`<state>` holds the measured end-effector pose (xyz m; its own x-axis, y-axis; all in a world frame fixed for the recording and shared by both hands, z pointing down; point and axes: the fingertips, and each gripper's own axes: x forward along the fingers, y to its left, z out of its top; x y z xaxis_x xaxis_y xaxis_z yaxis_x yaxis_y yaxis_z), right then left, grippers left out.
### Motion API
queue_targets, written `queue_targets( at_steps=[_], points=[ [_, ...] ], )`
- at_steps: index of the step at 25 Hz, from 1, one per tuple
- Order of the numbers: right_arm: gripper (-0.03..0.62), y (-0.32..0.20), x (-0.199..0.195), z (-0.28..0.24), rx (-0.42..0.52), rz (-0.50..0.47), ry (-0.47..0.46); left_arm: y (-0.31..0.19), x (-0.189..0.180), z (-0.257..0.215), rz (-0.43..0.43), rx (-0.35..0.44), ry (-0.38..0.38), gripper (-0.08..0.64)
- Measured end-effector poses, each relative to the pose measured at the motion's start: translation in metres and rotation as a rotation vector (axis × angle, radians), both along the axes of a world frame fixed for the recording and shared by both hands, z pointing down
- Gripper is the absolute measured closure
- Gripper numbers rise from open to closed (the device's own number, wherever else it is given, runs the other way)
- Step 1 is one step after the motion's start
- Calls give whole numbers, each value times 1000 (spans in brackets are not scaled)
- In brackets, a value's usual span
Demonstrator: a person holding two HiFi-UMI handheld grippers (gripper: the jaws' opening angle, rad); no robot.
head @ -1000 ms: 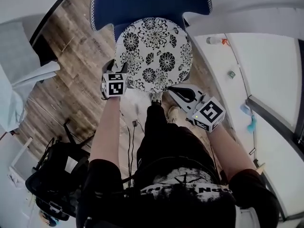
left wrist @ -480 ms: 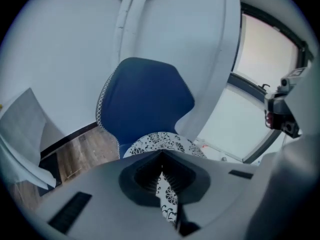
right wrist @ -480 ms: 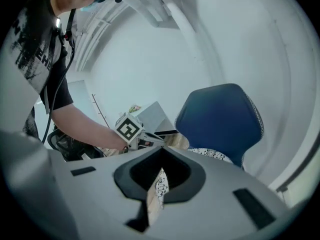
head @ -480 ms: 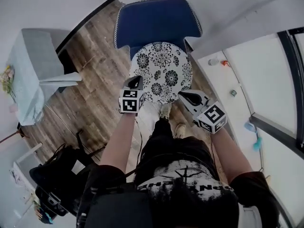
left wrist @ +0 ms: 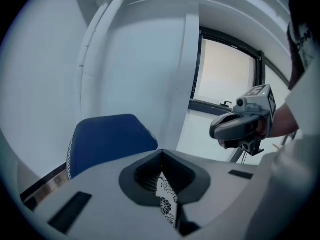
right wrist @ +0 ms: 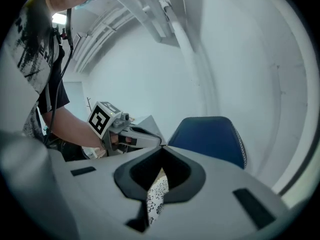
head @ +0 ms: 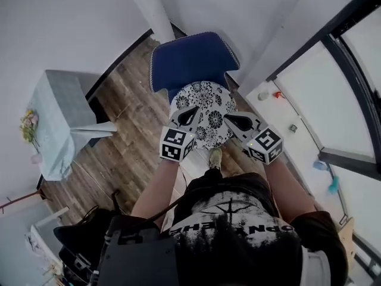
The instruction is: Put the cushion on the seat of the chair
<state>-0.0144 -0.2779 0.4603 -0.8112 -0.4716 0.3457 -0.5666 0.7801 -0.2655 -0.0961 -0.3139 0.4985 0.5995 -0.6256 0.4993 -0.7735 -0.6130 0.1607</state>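
A round cushion (head: 205, 109) with a black-and-white flower print hangs between my two grippers, in front of the blue chair (head: 190, 58). It hides the chair's seat from the head view. My left gripper (head: 189, 115) is shut on the cushion's near left edge, and a sliver of the print (left wrist: 167, 200) shows between its jaws. My right gripper (head: 230, 120) is shut on the near right edge, with printed fabric (right wrist: 155, 194) pinched in its jaws. The blue backrest (left wrist: 107, 139) (right wrist: 210, 136) stands just beyond both grippers.
A table with a grey cloth (head: 59, 118) and flowers (head: 28, 125) stands at the left on the wooden floor. A black bag (head: 77, 243) lies at the lower left. A white sill with small items (head: 292, 127) runs under the window at the right.
Both grippers have risen with the cushion between them. The left gripper, earlier at the cushion's edge, now grips it. The chair and floor look farther below.
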Motion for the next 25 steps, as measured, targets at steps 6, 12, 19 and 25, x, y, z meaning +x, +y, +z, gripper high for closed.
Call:
queue_targets(
  at_steps=[6, 12, 19, 25],
  points=[
    [575, -14, 7, -51, 110, 47, -59, 0, 15, -43, 108, 66, -23, 546],
    [575, -14, 16, -84, 174, 94, -98, 4, 23, -79, 130, 115, 21, 546],
    [574, -11, 18, -111, 203, 126, -121, 10, 29, -112, 146, 177, 31, 546],
    [574, 1, 13, -115, 221, 115, -116, 18, 27, -123, 139, 198, 52, 546]
  ],
)
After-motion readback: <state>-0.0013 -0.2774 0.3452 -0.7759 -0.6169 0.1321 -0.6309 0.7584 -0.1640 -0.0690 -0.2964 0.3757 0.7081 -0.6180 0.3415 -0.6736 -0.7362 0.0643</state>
